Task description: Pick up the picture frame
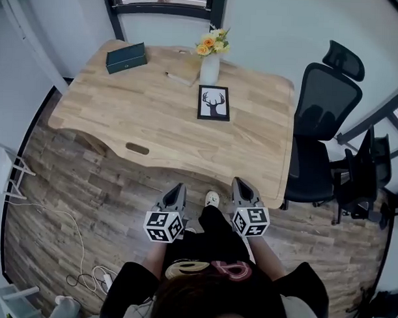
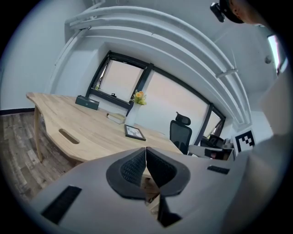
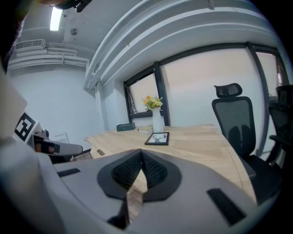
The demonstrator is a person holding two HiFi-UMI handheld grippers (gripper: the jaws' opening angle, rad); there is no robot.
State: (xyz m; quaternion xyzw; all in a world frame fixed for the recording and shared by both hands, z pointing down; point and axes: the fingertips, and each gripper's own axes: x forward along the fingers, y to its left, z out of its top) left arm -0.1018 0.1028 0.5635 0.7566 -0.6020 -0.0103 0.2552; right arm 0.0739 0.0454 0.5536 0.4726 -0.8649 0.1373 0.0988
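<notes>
I have both tools low over the grey-brown wood-plank floor, short of the near edge of the pale wooden tabletop. The left hand-held gripper has its jaws pressed together with nothing between them. The right hand-held gripper is the same, jaws closed and empty. Both point toward the tabletop, side by side.

The black-framed picture frame with a deer-head silhouette lies flat on the tabletop, right of the middle and closer to the far edge than to the near one, well apart from both grippers. Just behind it, at the far edge, stands a white ceramic vase holding yellow and orange flowers. I cannot tell whether frame and vase touch. A thin, pale book-like item lies just left of the vase. A dark green rectangular box sits near the far left corner. An oval cable slot is cut near the near edge, left of centre. A black mesh office chair stands at the right edge of the tabletop.
</notes>
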